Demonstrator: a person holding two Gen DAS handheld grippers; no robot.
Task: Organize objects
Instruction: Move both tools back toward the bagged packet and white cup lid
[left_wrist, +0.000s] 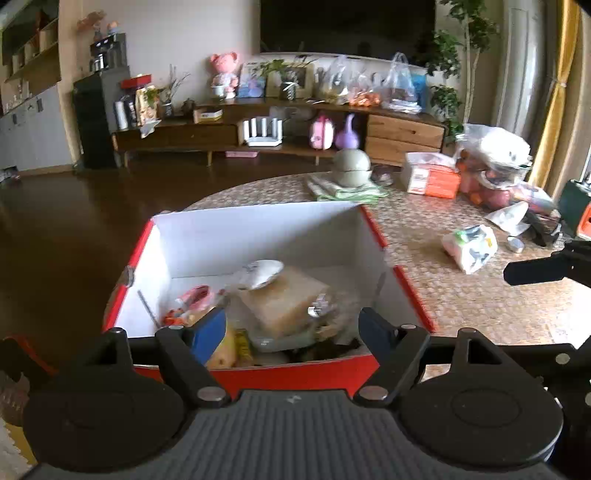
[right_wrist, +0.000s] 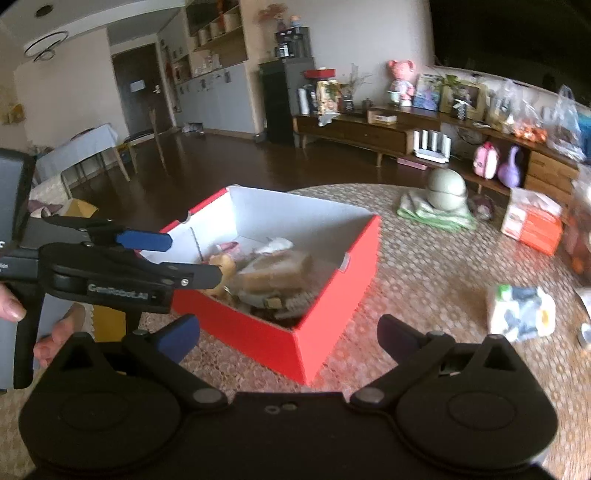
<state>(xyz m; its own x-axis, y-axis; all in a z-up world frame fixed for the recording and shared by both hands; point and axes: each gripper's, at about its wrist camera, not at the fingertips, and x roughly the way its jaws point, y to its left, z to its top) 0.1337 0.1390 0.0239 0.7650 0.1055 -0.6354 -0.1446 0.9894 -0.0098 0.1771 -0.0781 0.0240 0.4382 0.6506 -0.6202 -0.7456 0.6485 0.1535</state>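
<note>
Fingers of both grippers are seen spread apart with nothing between them: the left gripper (left_wrist: 291, 325) is held over the near edge of the red box (left_wrist: 295, 373), and the right gripper (right_wrist: 288, 336) is held above the woven table mat (right_wrist: 443, 266), just outside the box's near corner.

Part of the tidying can be judged as done. Several things are already gathered inside the white-lined box: a tan block-shaped packet (left_wrist: 284, 299), a crumpled silvery wrapper (left_wrist: 258, 273), a pink-and-orange item (left_wrist: 192, 299) at the left, and some yellowish packaging low against the near wall, which cannot be told apart clearly.

More is left on the table. A white printed pouch (left_wrist: 469, 247) lies well apart from the box to the right, with a small silver tin (left_wrist: 515, 244) just beyond it. Farther back, a grey-green lidded bowl (left_wrist: 351, 168) is set on a folded green cloth (left_wrist: 347, 190), and an orange and white carton (left_wrist: 432, 177) stands near a pile of plastic bags (left_wrist: 495, 158). The pouch is judged the nearest piece for collection.
</note>
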